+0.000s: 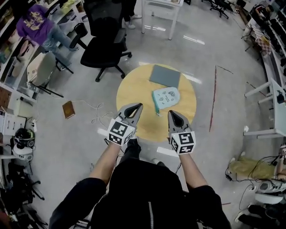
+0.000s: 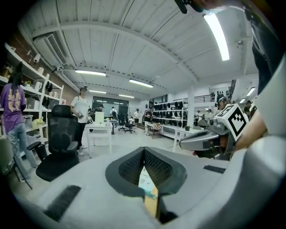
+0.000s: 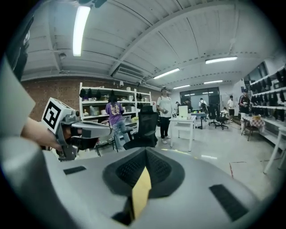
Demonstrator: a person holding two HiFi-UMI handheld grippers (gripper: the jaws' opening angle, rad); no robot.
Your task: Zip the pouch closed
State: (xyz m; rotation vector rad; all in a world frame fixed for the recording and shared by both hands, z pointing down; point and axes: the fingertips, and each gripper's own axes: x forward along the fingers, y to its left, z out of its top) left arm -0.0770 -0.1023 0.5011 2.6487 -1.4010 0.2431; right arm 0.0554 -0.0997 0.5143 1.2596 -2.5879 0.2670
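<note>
A pale teal pouch (image 1: 164, 98) lies flat on the round wooden table (image 1: 134, 89), just in front of a grey mat (image 1: 164, 76). My left gripper (image 1: 139, 106) hangs over the table's near left edge, shut and empty, its tips left of and short of the pouch. Over the near edge my right gripper (image 1: 171, 113) is also shut and empty, just below the pouch. In the left gripper view a sliver of the pouch (image 2: 144, 180) shows below the closed jaws. The right gripper view shows only table wood (image 3: 142, 190) there.
A black office chair (image 1: 105, 49) stands beyond the table on the left, near a person in purple (image 1: 38, 24). A brown book (image 1: 68, 109) and a cable lie on the floor to the left. White desks stand at the back (image 1: 161, 11) and the right (image 1: 272, 107).
</note>
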